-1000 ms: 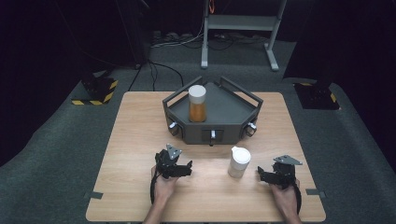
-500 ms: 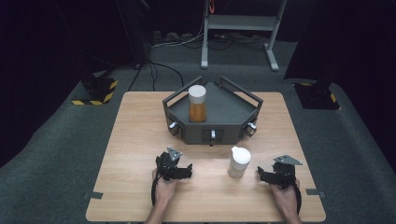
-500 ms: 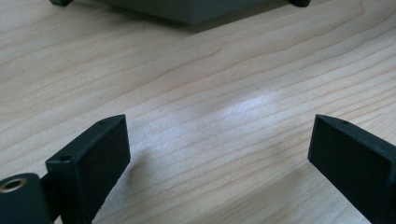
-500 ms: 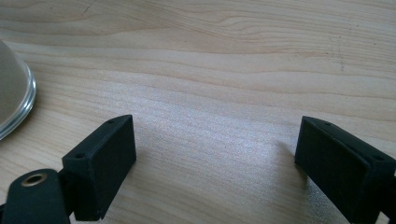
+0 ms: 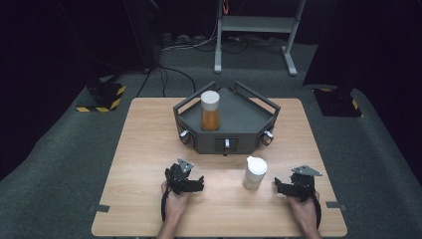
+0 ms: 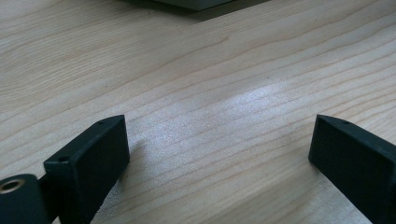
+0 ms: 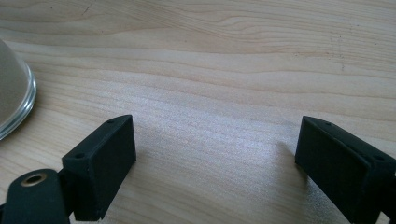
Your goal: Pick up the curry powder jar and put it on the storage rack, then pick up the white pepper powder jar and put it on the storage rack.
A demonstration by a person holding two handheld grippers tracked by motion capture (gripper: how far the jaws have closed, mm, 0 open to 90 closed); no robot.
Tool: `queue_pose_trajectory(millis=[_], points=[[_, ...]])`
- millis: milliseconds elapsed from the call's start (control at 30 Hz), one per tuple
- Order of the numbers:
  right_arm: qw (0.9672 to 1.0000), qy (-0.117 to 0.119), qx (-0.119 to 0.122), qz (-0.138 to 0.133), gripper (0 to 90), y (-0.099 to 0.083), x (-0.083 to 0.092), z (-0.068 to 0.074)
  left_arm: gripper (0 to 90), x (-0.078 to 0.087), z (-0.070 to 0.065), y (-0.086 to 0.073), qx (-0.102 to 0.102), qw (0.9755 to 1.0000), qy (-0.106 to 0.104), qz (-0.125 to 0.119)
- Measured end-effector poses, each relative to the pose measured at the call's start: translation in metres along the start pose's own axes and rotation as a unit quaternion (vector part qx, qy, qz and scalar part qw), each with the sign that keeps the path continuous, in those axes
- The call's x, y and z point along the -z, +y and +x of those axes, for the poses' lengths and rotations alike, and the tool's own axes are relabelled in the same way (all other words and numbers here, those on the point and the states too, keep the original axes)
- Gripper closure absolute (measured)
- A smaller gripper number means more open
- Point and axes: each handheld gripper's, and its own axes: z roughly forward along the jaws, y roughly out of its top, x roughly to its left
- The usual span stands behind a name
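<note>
Near edge, at 6 o'clock on the table [image 5: 149,149]: left gripper [image 5: 199,183] resting low on the wood, jaws spread wide, bare grain between them, nothing held; right gripper [image 5: 278,186] at about 4 o'clock on the tabletop, likewise spread wide and empty, pointing toward 9 o'clock; white cup [image 5: 255,172] upright just beside it, at its 9 o'clock, not touching; rim of the same cup [image 7: 14,93] at the left edge of the right gripper view. Probably light, thin-walled, smooth and a bit slippery; squeezes easily; best taken across the mid-body, gently, kept upright. Farther, toward 12 o'clock: dark grey tray [image 5: 249,119] with railings; orange-filled jar [image 5: 210,110] with white lid standing in its left part; likely heavier, stiff.
</note>
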Motion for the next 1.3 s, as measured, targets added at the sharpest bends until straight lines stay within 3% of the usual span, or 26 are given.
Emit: queue_pose_trajectory(millis=[433,1300], points=[[1.0,0.0,-0.001,0.006,6.9,0.0023,-0.001,0.0007,1.9,-0.0002,-0.0003,0.0011,-0.003,1.0,-0.002,0.005],[1.0,0.003,0.003,0.008,5.7,0.0029,-0.0015,-0.0002,2.1,0.0002,-0.001,0.0001,0.0,1.0,-0.001,0.003]])
